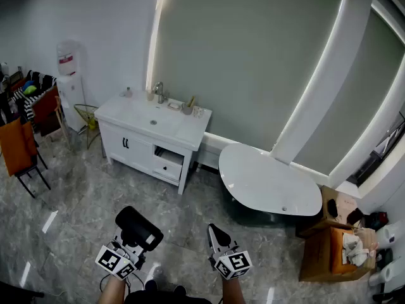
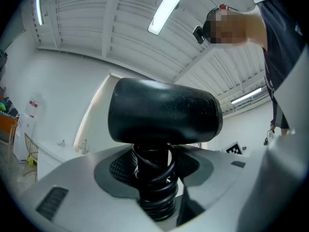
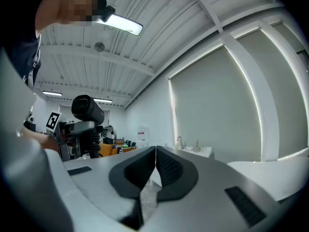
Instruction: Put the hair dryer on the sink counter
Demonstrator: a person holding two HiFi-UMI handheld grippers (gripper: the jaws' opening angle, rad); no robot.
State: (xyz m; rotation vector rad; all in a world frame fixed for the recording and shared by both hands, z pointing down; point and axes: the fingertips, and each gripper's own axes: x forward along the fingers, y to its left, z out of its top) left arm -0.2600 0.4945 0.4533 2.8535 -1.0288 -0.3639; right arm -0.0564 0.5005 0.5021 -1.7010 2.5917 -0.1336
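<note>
Orange chair point(image 1: 15, 147): far left, against the wall.
Water dispenser point(image 1: 67, 75): white, in the corner, just left of the desk.
Left tool point(image 1: 128, 248): low in the head view, jaws set wide and clamped on the hair dryer's handle.
Hair dryer point(image 1: 140, 228): black, barrel above the jaws, cord coiled round the handle between the pads; held over the grey marble floor point(image 1: 76, 201), well apart from the desk.
Desk point(image 1: 126, 110): white cabinet with sink, tap point(image 1: 159, 92) at the back edge.
Right tool point(image 1: 219, 234): beside the left one, jaws together, nothing between them.
Bathtub point(image 1: 269, 182): white, oval, right of the desk.
Cardboard box point(image 1: 329, 246): far right.
</note>
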